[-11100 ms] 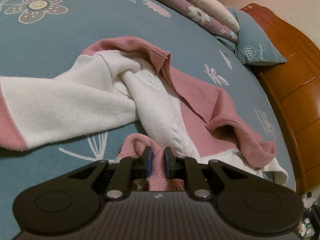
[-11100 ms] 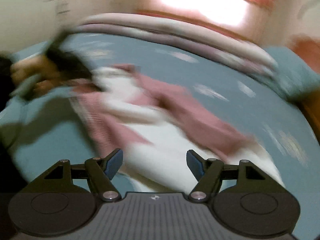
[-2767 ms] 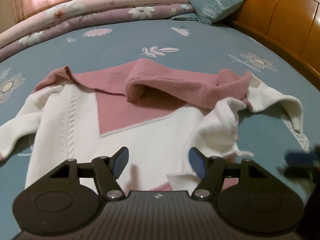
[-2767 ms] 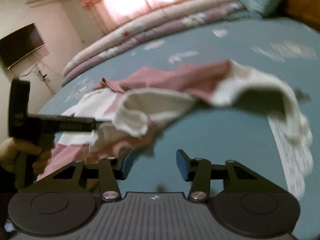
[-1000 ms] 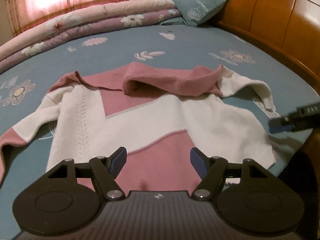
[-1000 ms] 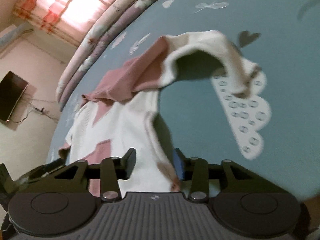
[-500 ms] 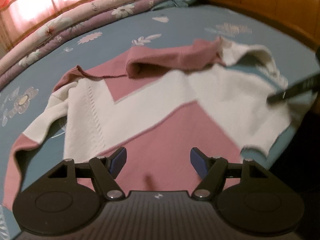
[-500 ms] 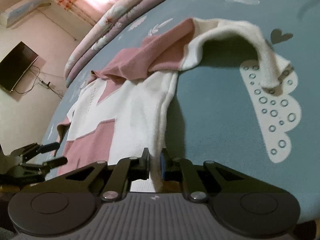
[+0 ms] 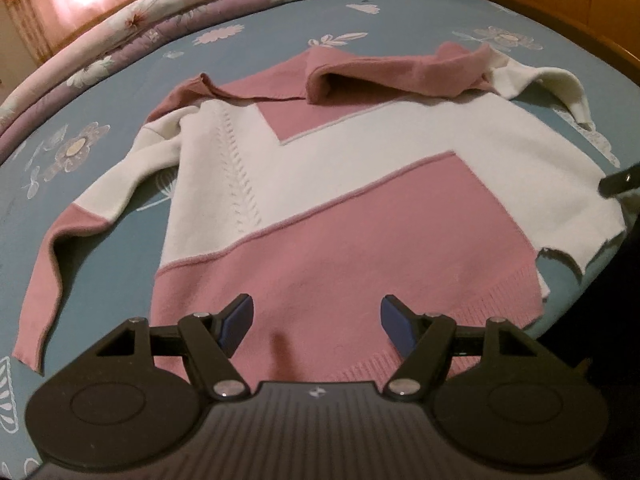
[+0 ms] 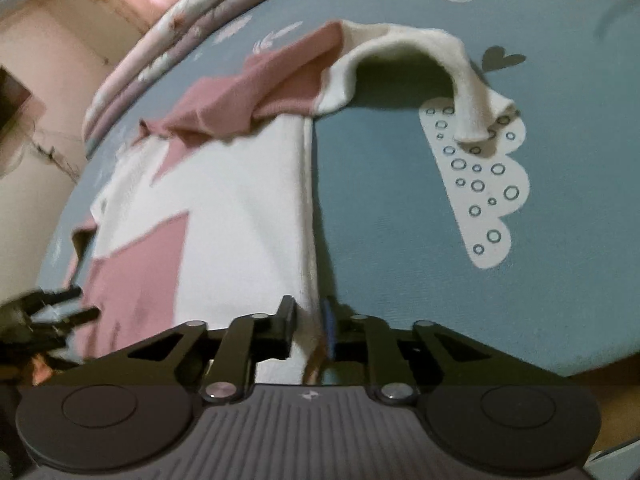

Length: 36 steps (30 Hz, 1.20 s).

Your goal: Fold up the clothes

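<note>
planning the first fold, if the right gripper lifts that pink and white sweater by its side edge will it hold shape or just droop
Likely droop: the sweater is soft knit, and its far sleeve already arches and sags. The right gripper has only a thin edge between its jaws, so it may slip. It will probably drag on the bedsheet rather than slide freely.

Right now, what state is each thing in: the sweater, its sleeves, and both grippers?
sweater: spread flat on the bed, unfolded
collar: rumpled
white sleeve: arched, not flat
pink-cuffed sleeve: lying out to the side
left gripper: open, empty
right gripper: jaws just opening slightly, sweater's white edge between them
</note>
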Each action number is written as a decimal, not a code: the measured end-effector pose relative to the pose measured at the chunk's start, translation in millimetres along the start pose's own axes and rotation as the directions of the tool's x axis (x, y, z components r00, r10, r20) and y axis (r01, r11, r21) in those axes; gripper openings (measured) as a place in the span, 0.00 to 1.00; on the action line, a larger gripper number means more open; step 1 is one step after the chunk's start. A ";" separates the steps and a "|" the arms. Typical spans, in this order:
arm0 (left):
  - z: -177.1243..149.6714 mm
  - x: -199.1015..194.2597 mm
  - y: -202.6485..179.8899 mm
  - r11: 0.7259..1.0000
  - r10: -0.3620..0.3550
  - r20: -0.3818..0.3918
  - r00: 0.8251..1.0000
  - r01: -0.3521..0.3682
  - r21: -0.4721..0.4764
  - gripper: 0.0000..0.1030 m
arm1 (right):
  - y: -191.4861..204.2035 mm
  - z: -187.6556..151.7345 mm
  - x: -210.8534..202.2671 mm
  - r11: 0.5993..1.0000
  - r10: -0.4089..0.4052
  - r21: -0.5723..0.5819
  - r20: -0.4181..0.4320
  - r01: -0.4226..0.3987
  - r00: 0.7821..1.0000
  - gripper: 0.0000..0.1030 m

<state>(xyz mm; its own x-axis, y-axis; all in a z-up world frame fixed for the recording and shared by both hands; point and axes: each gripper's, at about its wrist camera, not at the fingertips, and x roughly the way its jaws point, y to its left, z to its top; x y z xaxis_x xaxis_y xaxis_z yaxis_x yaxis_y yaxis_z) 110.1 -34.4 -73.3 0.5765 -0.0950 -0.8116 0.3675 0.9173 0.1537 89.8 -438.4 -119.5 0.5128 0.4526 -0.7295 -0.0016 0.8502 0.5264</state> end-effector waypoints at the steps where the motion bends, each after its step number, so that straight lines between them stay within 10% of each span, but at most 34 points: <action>1: 0.6 -0.6 1.0 1.000 -0.003 0.005 1.000 0.003 -0.004 0.69 | 0.5 3.4 -4.5 1.000 -0.003 -0.003 0.025 0.003 1.000 0.24; 8: 7.0 5.4 3.4 0.999 -0.014 0.015 1.000 0.014 -0.041 0.69 | 1.7 56.6 5.4 0.999 0.037 0.021 0.111 -0.039 0.993 0.24; 18: 9.5 10.1 5.8 0.998 -0.010 -0.002 1.000 0.010 -0.060 0.69 | 5.9 105.8 89.6 0.998 0.037 0.043 0.025 -0.038 0.999 0.14; 25: 9.3 14.6 7.5 0.998 -0.004 -0.008 1.000 0.003 -0.065 0.69 | 24.2 99.6 63.6 0.987 -0.131 -0.080 0.120 0.142 0.984 0.01; 28: 8.9 18.6 8.5 0.998 -0.003 -0.017 1.000 0.002 -0.070 0.69 | 28.1 92.6 72.1 0.908 -0.361 -0.181 0.124 0.379 0.924 0.01; 36: 13.4 18.5 8.9 0.995 -0.050 0.010 0.999 0.050 -0.086 0.72 | 48.7 61.8 31.3 0.985 -0.086 -0.137 0.106 0.100 0.991 0.09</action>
<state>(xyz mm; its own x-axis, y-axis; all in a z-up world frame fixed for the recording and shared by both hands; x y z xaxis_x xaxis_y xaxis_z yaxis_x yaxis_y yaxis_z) 133.8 -33.2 -79.4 0.5646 -0.1442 -0.8127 0.3320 0.9411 0.0637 158.9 -399.4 -89.8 0.5989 0.3467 -0.7219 -0.0677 0.9201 0.3857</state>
